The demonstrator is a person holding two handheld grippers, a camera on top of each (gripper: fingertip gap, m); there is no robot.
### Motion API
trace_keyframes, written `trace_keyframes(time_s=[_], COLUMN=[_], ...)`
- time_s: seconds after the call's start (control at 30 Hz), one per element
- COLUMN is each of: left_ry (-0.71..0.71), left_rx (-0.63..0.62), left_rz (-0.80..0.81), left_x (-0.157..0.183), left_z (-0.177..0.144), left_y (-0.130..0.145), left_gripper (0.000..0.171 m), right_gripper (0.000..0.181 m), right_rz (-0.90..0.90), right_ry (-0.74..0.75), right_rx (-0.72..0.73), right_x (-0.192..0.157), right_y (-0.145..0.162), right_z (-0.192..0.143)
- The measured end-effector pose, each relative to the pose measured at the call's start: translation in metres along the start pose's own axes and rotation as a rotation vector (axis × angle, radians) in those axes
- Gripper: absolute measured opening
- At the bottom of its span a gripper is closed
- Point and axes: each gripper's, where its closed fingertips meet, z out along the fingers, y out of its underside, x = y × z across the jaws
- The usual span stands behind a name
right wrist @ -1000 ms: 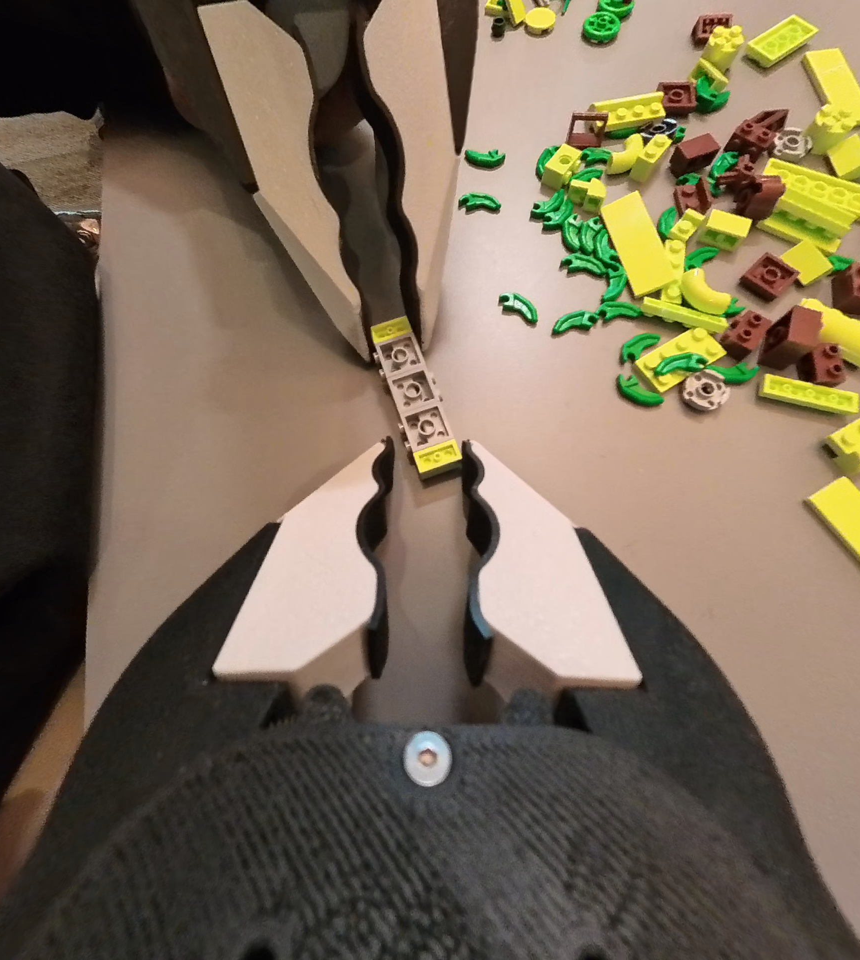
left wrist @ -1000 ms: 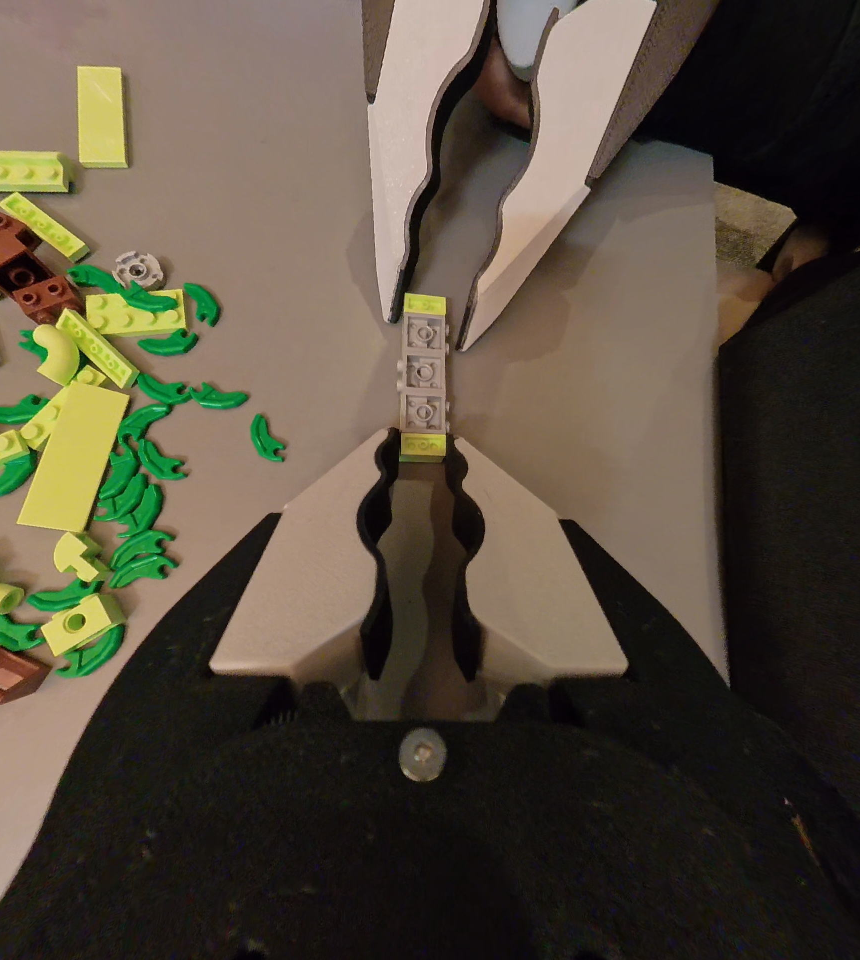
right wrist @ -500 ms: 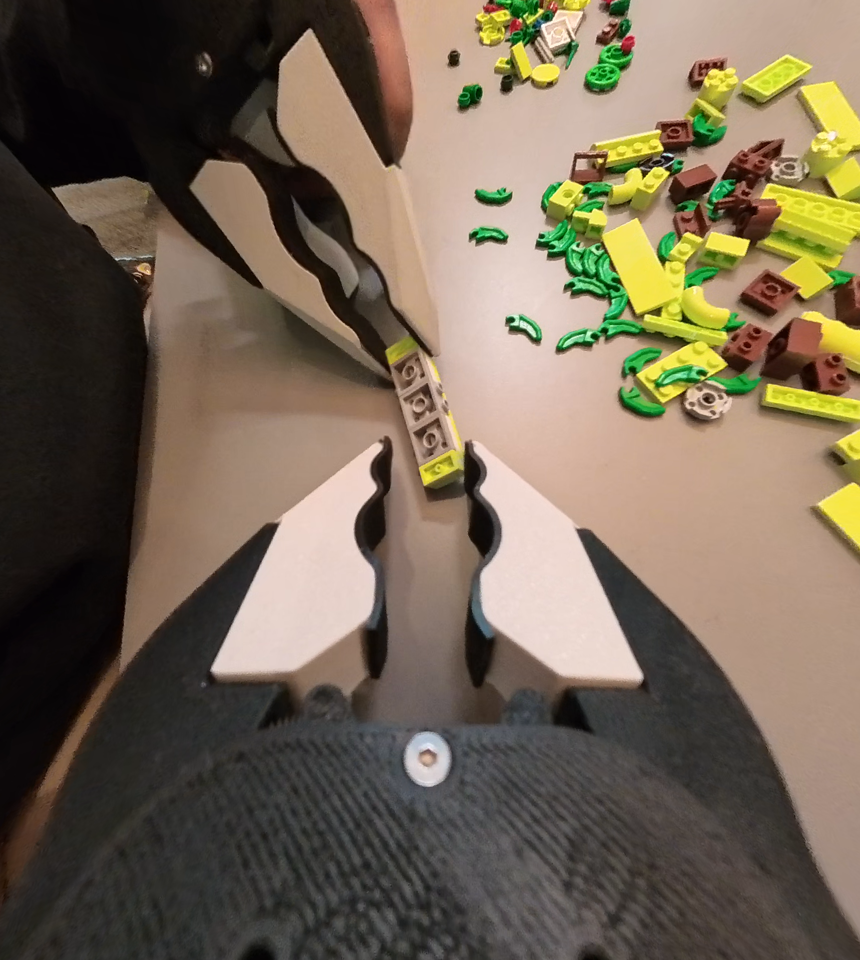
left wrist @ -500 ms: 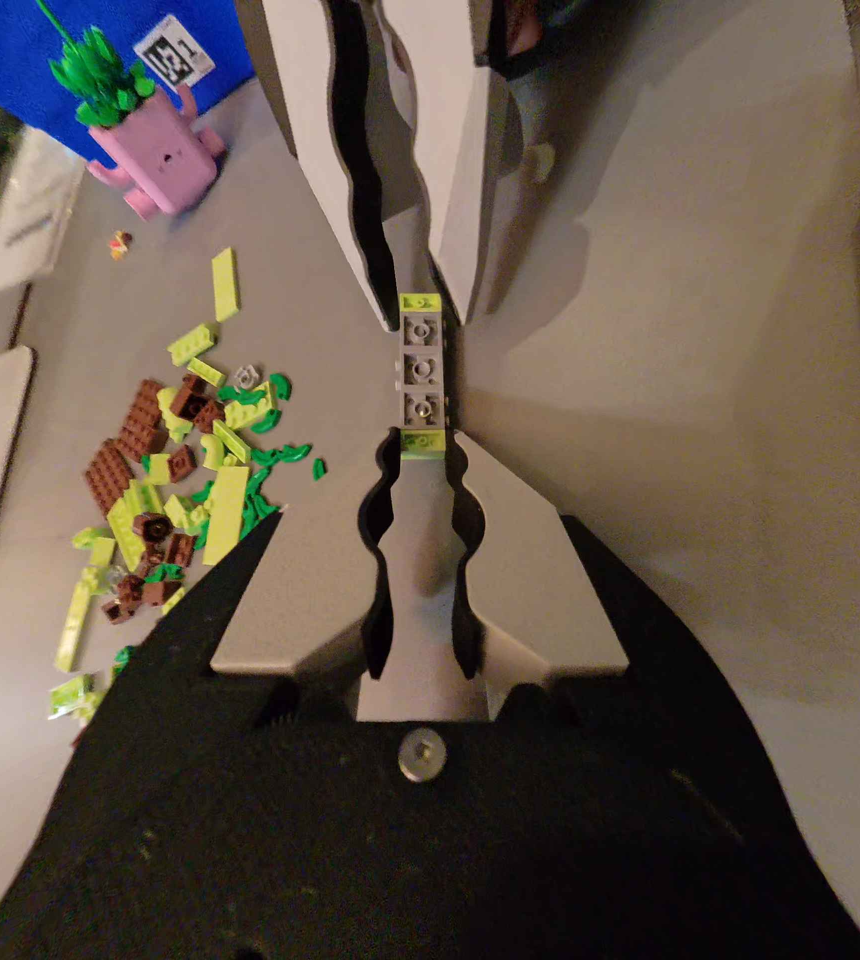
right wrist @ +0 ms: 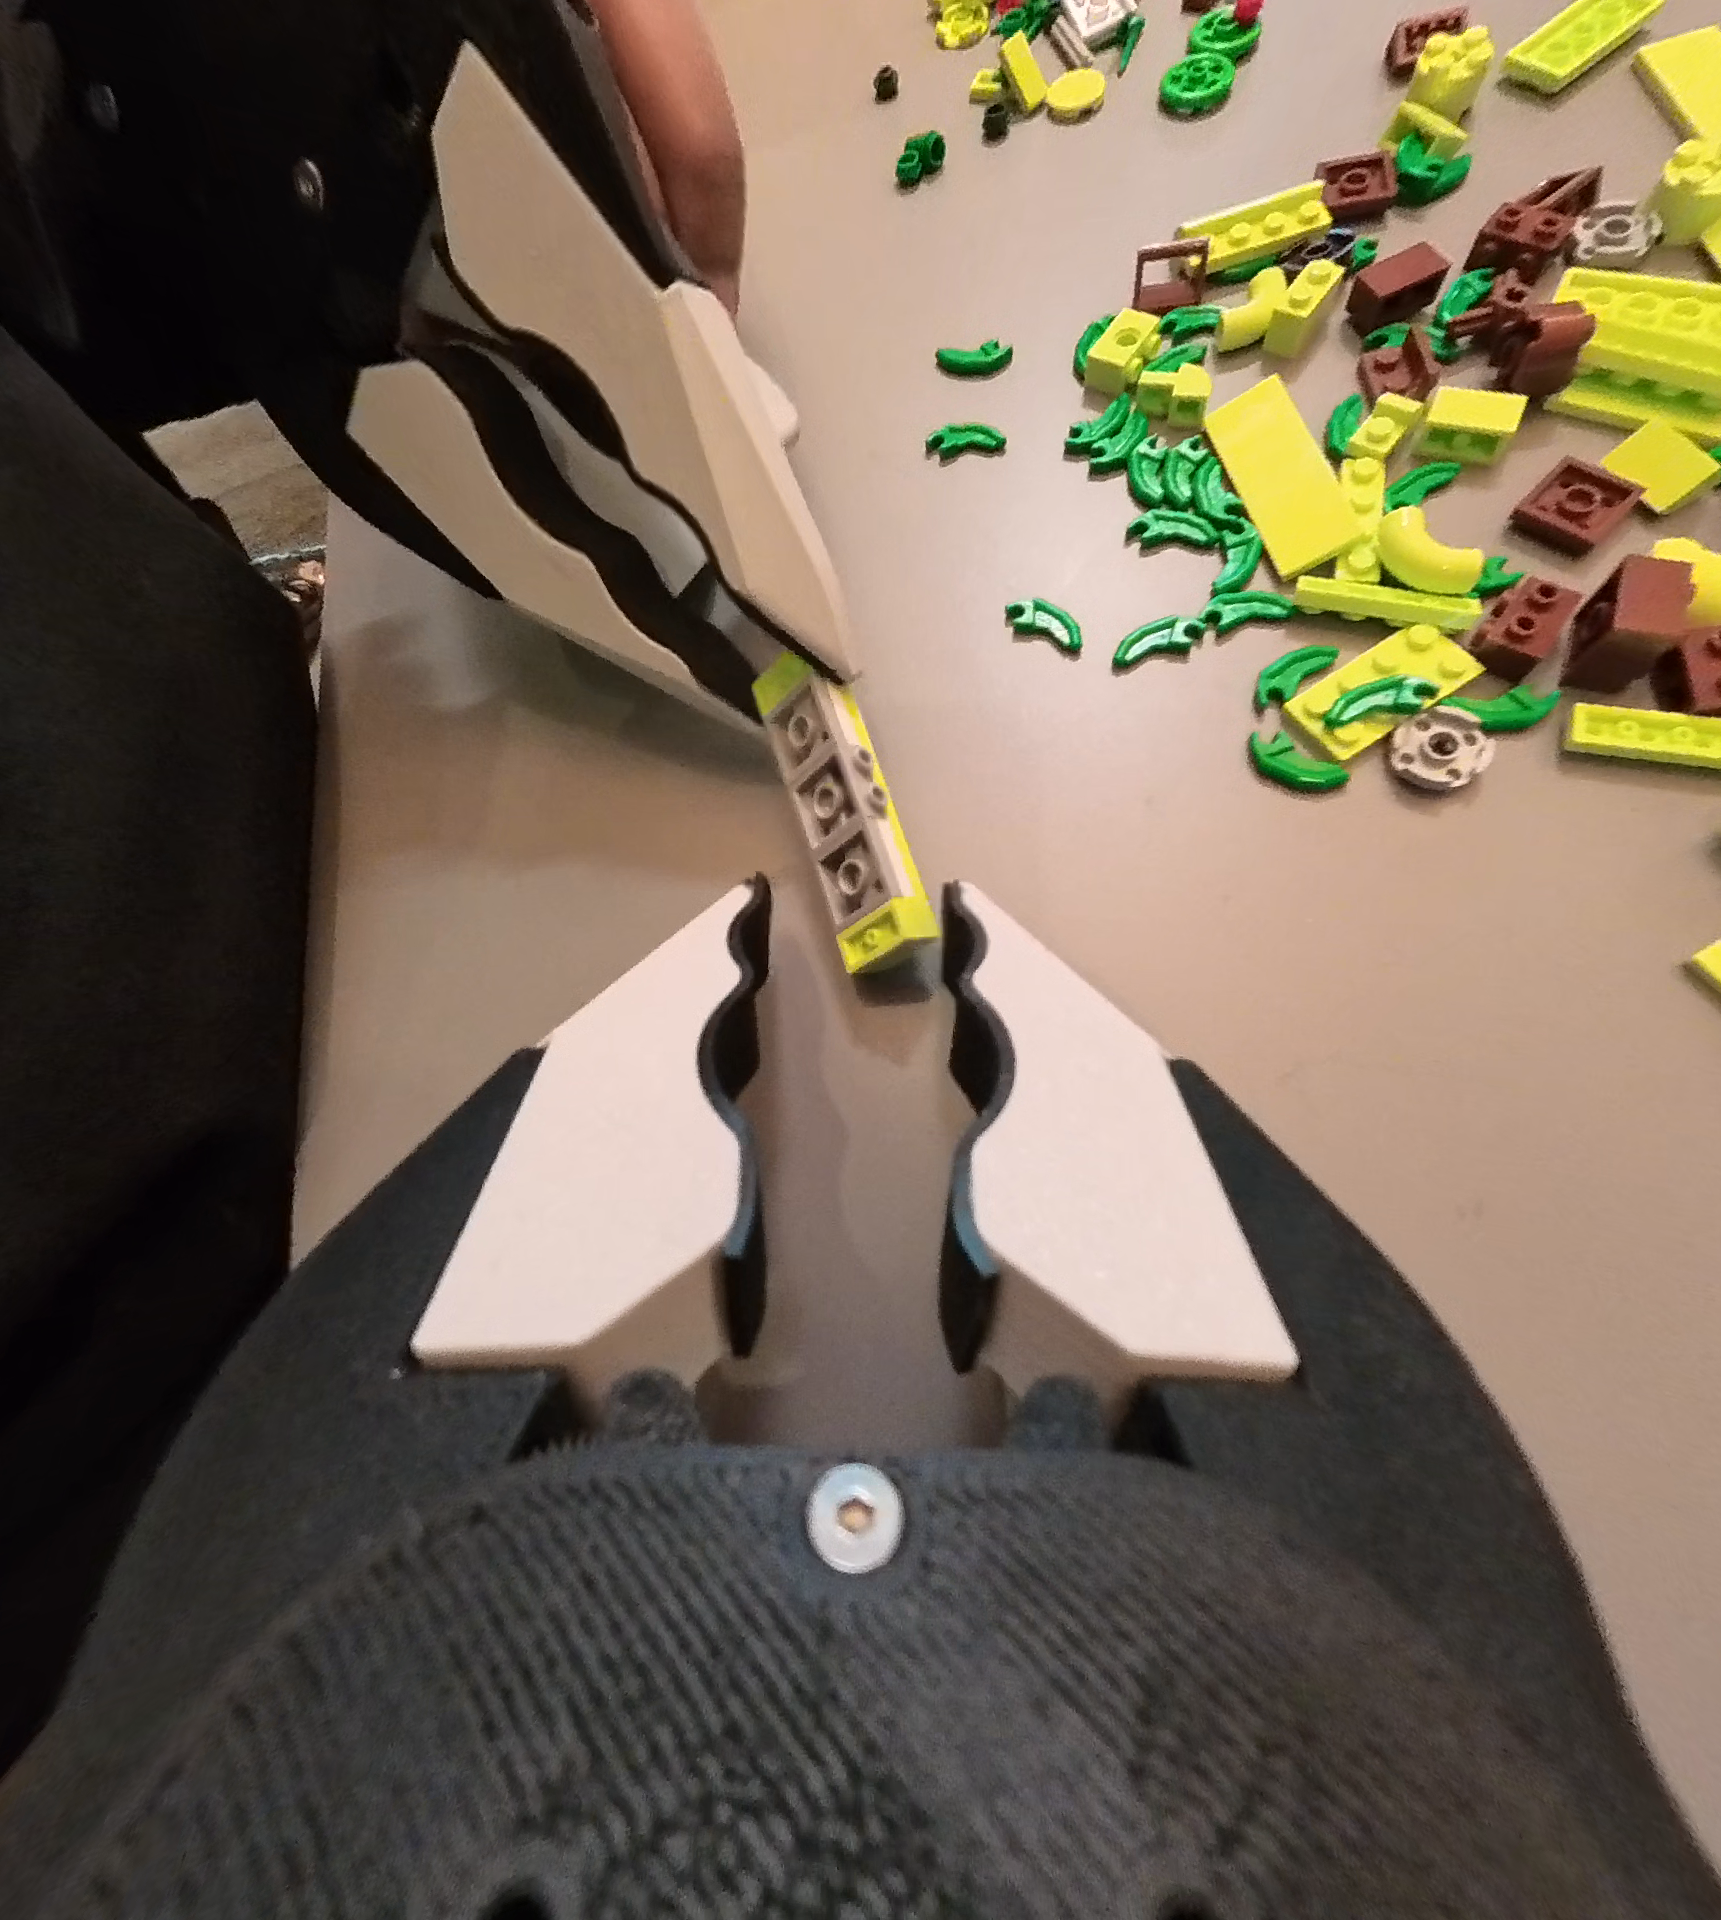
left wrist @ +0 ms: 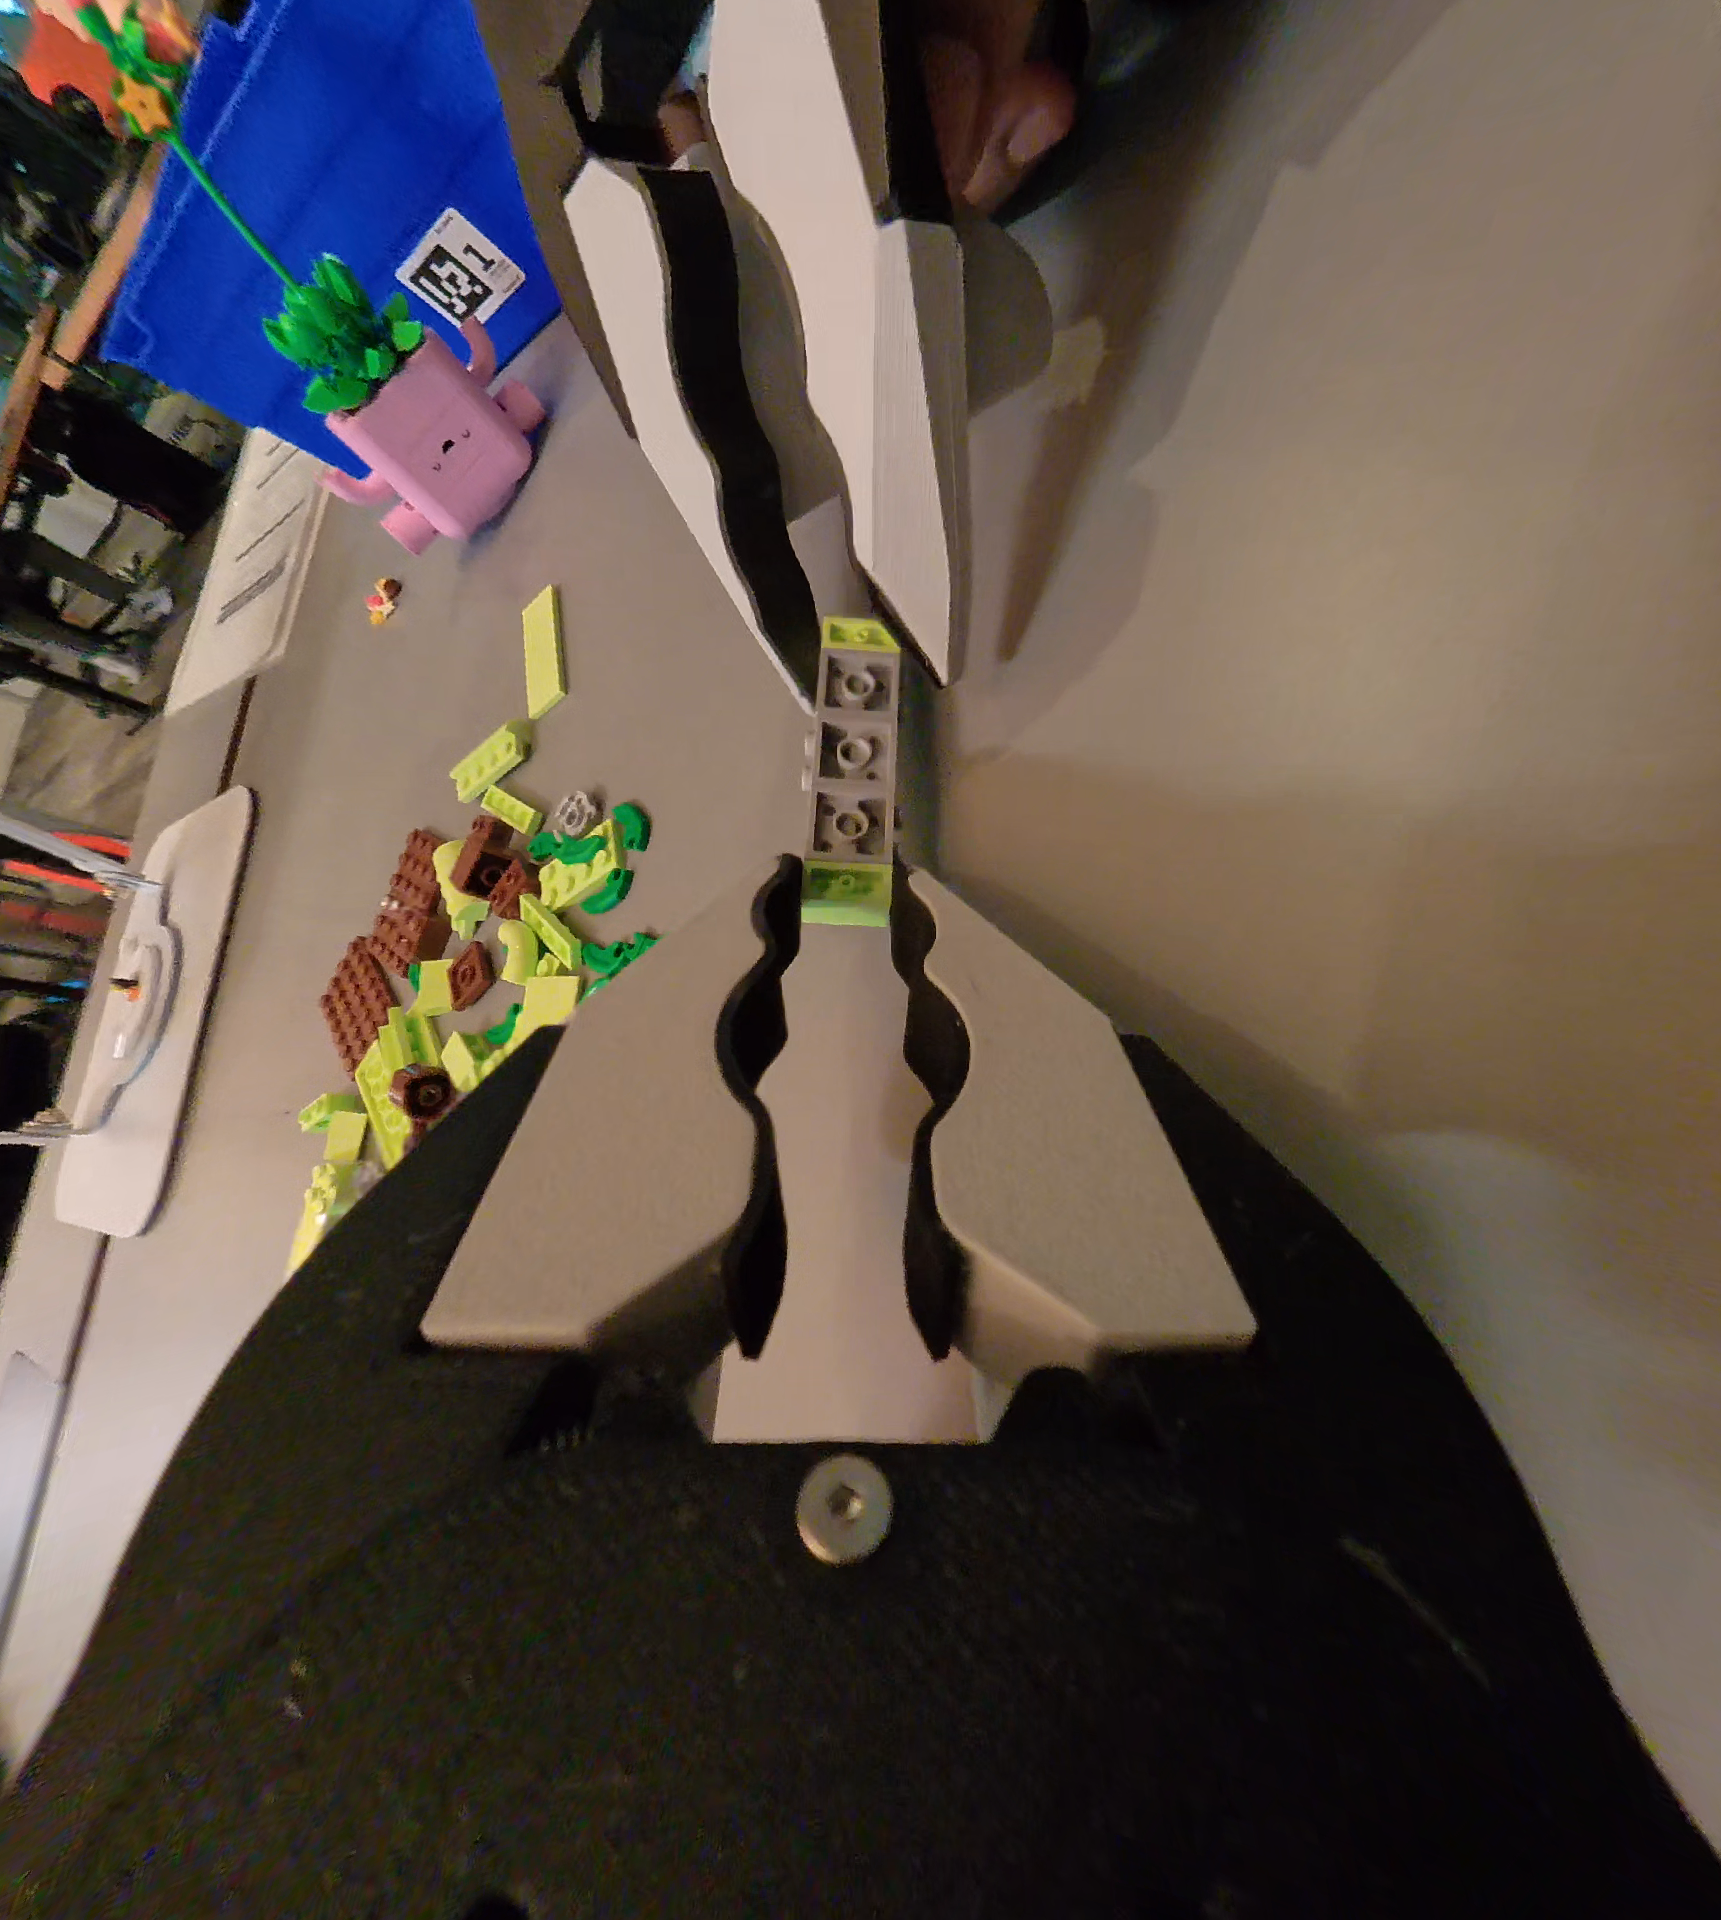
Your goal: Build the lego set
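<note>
My left gripper [left wrist: 843, 891] clamps the lime-and-grey strip [left wrist: 851, 764] by one end only, at frame centre, while my right gripper [right wrist: 851, 914] stands apart around its far end, so it could twist loose.

L tongs [left wrist: 843, 896] clamped, tilted; R tongs [right wrist: 851, 914] w/ fingers apart.

We log the brick strip [left wrist: 851, 769] between the two grippers, its near end in the left gripper [left wrist: 843, 899]. Loose bricks [left wrist: 482, 935] lie left on the table [left wrist: 1355, 727]; a potted figure [left wrist: 430, 436] stands behind them.
</note>
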Motion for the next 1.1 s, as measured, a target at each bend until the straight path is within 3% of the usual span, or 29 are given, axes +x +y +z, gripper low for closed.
trace_keyframes(time_s=[0.13,0.33,0.5,0.7,0.97,1.1], left_ry=[0.062,0.148,0.305,0.355,0.403,0.428], left_rx=[0.062,0.171,0.221,0.190,0.164,0.176], left_rz=[-0.178,-0.536,-0.758,-0.823,-0.852,-0.859], left_x=[-0.008,-0.034,-0.035,-0.031,-0.026,-0.024], left_z=[-0.005,-0.020,-0.024,-0.021,-0.017,-0.019], left_y=[-0.005,-0.005,-0.005,0.000,0.001,-0.002], left_gripper=[0.016,0.016,0.015,0.015,0.015,0.015], right_gripper=[0.050,0.045,0.044,0.041,0.034,0.026], right_rz=[0.014,-0.078,-0.223,-0.492,-0.833,-0.967], right_ry=[0.041,0.111,0.280,0.540,0.783,0.859], right_rx=[0.085,0.282,0.261,0.226,0.035,0.011], right_x=[0.007,0.008,0.016,0.021,0.023,0.021], right_y=[-0.010,-0.033,-0.035,-0.039,-0.037,-0.038], right_z=[-0.009,-0.032,-0.030,-0.027,-0.016,-0.012])
